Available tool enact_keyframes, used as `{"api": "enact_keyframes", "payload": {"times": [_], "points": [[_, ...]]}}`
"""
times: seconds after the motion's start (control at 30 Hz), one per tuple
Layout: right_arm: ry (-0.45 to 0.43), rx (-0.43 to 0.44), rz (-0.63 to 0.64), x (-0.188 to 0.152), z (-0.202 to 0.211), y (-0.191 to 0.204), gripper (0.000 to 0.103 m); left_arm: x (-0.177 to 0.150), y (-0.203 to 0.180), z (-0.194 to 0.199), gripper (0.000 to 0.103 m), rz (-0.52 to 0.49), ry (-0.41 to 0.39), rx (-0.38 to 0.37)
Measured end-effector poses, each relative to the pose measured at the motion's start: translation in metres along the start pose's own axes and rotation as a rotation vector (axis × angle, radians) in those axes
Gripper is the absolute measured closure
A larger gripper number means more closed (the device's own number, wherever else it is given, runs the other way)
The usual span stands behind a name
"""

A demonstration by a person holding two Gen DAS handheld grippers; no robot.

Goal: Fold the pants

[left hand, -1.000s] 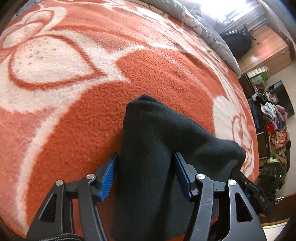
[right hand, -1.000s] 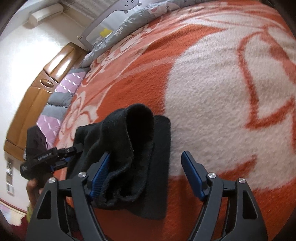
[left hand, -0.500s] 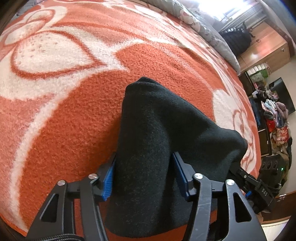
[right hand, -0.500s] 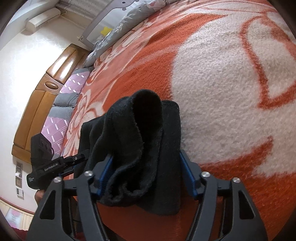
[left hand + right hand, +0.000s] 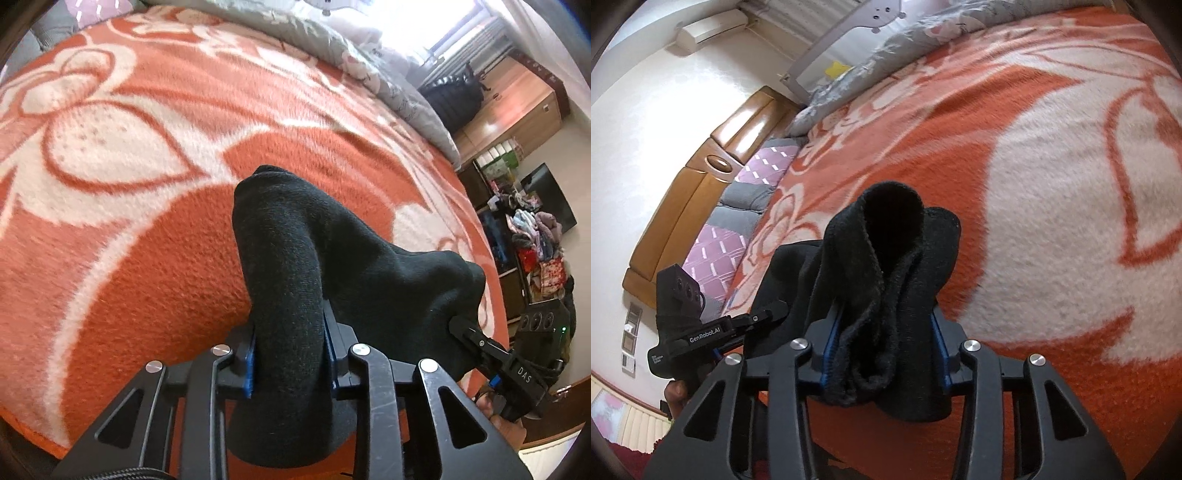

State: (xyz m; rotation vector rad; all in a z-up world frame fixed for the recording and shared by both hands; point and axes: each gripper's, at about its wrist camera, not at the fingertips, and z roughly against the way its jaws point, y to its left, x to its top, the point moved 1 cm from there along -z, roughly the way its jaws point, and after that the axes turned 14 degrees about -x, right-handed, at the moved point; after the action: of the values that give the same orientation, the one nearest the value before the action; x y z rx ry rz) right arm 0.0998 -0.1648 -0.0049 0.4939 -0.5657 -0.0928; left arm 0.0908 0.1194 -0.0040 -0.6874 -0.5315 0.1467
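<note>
Two tongs (image 5: 290, 347) (image 5: 884, 350) around black pants (image 5: 295, 258)

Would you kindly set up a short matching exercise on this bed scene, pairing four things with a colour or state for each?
Things:
1. left gripper
2. blanket
3. headboard
4. quilt

Descriptions:
A. grey, with a pale print
B. glossy brown wood
C. clamped on the black pants
D. orange with white flowers

Pairs: 1-C, 2-D, 3-B, 4-A
</note>
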Motion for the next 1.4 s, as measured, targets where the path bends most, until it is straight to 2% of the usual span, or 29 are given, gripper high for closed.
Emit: {"api": "enact_keyframes", "payload": {"times": [0.23, 0.5, 0.73, 0.93, 1.03, 1.23, 1.4], "points": [[-0.011, 0.065, 0.042, 0.021, -0.012, 0.023, 0.06, 0.021, 0.004, 0.035, 0.076, -0.01, -0.081, 0.009], [0.011, 0.101, 0.098, 0.058, -0.056, 0.059, 0.06, 0.052, 0.033, 0.048, 0.076, 0.033, -0.136, 0.06], [0.063, 0.075, 0.129, 0.067, -0.093, 0.073, 0.06, 0.06, 0.067, 0.037, 0.076, 0.083, -0.131, 0.094], [0.112, 0.036, 0.148, 0.058, -0.114, 0.069, 0.059, 0.051, 0.09, 0.02, 0.075, 0.118, -0.093, 0.119], [0.124, 0.037, 0.135, 0.056, -0.12, 0.062, 0.057, 0.049, 0.096, 0.015, 0.072, 0.121, -0.083, 0.116], [0.125, 0.008, 0.119, 0.055, -0.127, 0.046, 0.05, 0.048, 0.1, 0.005, 0.059, 0.112, -0.063, 0.128], [0.121, 0.008, 0.119, 0.053, -0.125, 0.043, 0.046, 0.045, 0.094, 0.004, 0.051, 0.094, -0.067, 0.174]]}}
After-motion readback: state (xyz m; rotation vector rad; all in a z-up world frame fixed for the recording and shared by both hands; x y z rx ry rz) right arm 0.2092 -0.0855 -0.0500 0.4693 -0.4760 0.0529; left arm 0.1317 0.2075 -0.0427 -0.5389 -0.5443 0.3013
